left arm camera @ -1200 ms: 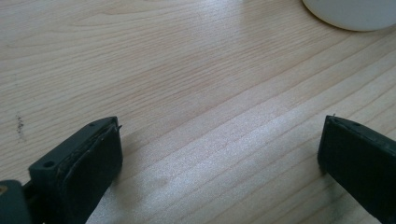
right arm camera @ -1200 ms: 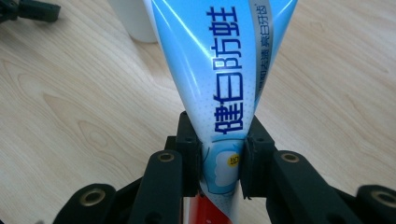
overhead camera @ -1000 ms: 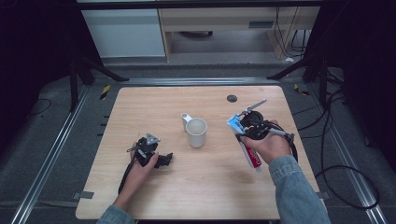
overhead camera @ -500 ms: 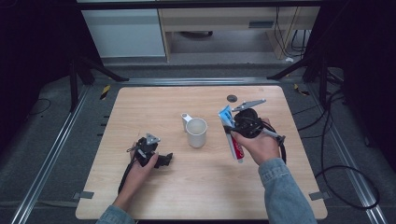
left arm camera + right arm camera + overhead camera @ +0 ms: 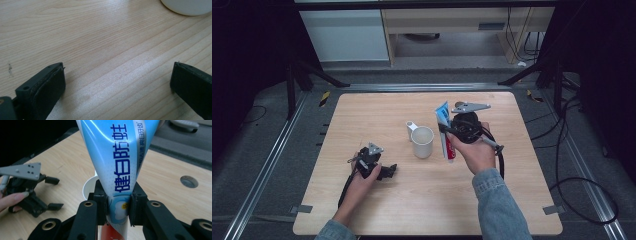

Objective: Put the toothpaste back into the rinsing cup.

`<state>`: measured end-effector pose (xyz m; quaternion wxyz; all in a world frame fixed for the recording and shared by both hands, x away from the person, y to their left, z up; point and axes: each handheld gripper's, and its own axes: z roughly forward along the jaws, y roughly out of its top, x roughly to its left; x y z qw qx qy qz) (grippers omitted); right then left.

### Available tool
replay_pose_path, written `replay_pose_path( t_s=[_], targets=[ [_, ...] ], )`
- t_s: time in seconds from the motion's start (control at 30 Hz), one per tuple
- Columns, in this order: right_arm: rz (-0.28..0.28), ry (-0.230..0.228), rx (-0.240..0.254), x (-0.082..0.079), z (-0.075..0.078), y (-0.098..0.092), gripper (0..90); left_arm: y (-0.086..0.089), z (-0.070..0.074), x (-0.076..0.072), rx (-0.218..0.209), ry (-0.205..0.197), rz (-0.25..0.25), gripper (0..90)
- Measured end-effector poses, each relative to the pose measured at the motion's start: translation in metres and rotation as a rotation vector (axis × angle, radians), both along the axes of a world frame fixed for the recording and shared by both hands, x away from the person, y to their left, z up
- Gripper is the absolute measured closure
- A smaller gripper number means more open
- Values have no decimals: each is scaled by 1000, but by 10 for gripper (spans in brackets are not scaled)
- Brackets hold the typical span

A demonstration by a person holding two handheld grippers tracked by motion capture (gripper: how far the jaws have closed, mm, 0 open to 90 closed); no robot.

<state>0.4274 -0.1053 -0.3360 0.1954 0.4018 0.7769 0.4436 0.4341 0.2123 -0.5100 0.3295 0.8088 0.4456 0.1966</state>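
Blue toothpaste tube [image 5: 117, 167], pinched in the right gripper [image 5: 117, 205], could slip or tip the mug [image 5: 422, 142] on the desk [image 5: 362, 115]; the left gripper [image 5: 117, 82] rests with jaws apart, empty.

The right gripper [image 5: 117, 210] clamps a blue toothpaste tube [image 5: 120, 157] above a white cup [image 5: 88, 187]; the left gripper [image 5: 32, 192] rests on the table [image 5: 162, 187].
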Motion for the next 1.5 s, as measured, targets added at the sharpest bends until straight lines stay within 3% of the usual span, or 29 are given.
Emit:
replay_pose_path(
  t_s=[0.1, 0.2, 0.5, 0.77, 1.33, 1.5],
  targets=[
    [-18, -31, -8, 0, 2, 5, 724, -1, 0, 1, -3, -2, 2, 0],
    [-25, -54, 25, 1, 4, 9, 724, -1, 0, 1, -4, -2, 2, 0],
    [-27, -101, 43, 0, 7, 18, 723, -1, 0, 1, -3, -2, 2, 0],
    [-44, -117, 51, -1, 15, 16, 724, -1, 0, 1, -3, -3, 2, 0],
    [-69, -208, 92, 8, 40, 24, 723, -1, 0, 1, -3, -2, 3, 0],
    [-65, -206, 91, 10, 42, 27, 723, -1, 0, 1, -7, -3, 6, 0]
  ],
)
